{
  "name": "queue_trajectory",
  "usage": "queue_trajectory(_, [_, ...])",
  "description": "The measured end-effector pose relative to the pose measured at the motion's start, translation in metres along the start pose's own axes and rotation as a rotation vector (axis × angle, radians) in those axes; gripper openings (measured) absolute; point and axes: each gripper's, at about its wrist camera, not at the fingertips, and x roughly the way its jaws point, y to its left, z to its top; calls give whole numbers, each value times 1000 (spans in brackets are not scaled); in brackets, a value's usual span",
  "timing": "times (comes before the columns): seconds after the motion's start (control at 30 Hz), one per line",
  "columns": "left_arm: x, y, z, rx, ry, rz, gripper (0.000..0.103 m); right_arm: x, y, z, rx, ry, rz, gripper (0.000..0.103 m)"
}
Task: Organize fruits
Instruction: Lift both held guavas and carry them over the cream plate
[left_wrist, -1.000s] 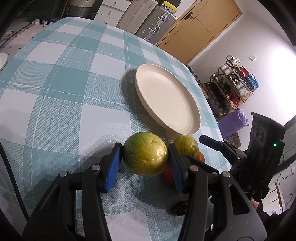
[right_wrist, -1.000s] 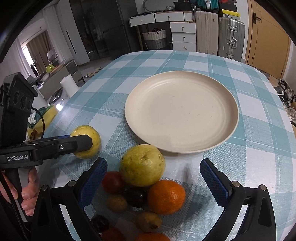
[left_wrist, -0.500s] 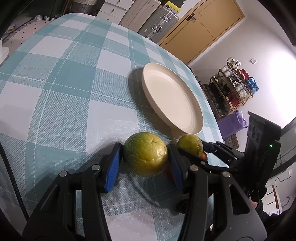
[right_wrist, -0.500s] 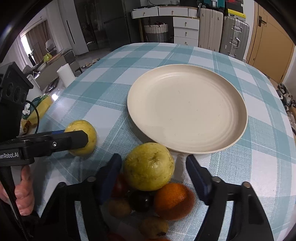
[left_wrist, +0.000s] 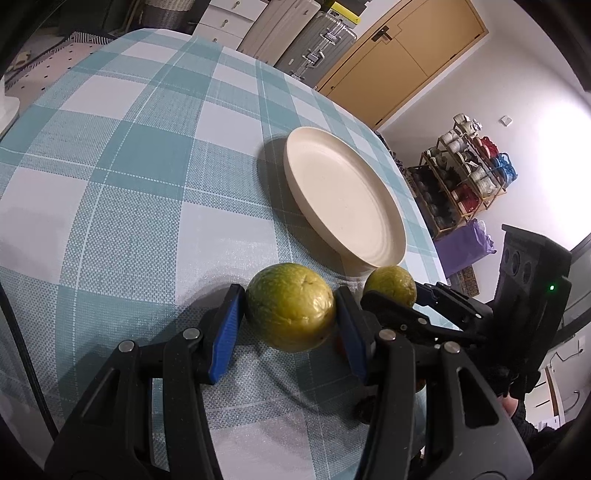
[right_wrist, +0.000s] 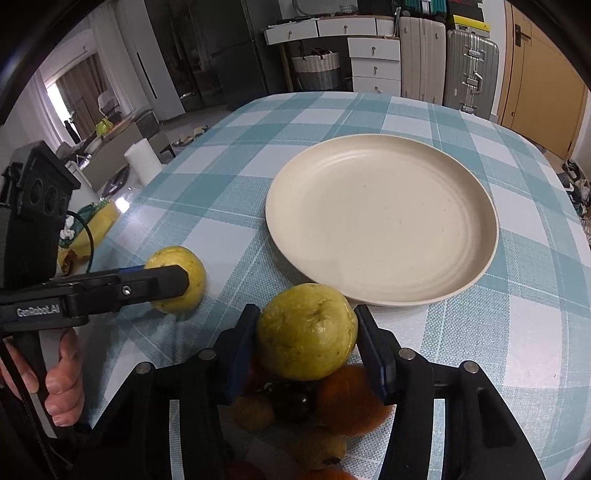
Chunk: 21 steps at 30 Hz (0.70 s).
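My left gripper (left_wrist: 290, 314) is shut on a yellow-green round fruit (left_wrist: 290, 312), low over the checked tablecloth. It shows in the right wrist view as a yellow fruit (right_wrist: 184, 271) behind the left finger. My right gripper (right_wrist: 306, 332) is shut on a second yellow-green fruit (right_wrist: 307, 331), just above a pile of fruit with an orange (right_wrist: 351, 400) and a dark plum (right_wrist: 293, 400). That second fruit also shows in the left wrist view (left_wrist: 390, 286). A cream plate (right_wrist: 382, 218) stands empty just beyond; it also shows in the left wrist view (left_wrist: 343, 201).
The round table with a teal checked cloth (left_wrist: 129, 166) drops off close behind the plate. Suitcases (right_wrist: 471, 70) and white drawers (right_wrist: 373, 62) stand beyond the table's far edge. A shelf rack (left_wrist: 469, 177) stands at the right wall.
My right gripper has closed from wide open onto the second yellow-green fruit at the top of the pile. My left gripper still holds its fruit and has shifted slightly.
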Motion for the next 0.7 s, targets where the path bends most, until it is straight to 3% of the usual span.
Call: queue_trajectory(0.7, [7,-34,12,60,12,40,47,-29,-27,2,81,-135,105,53])
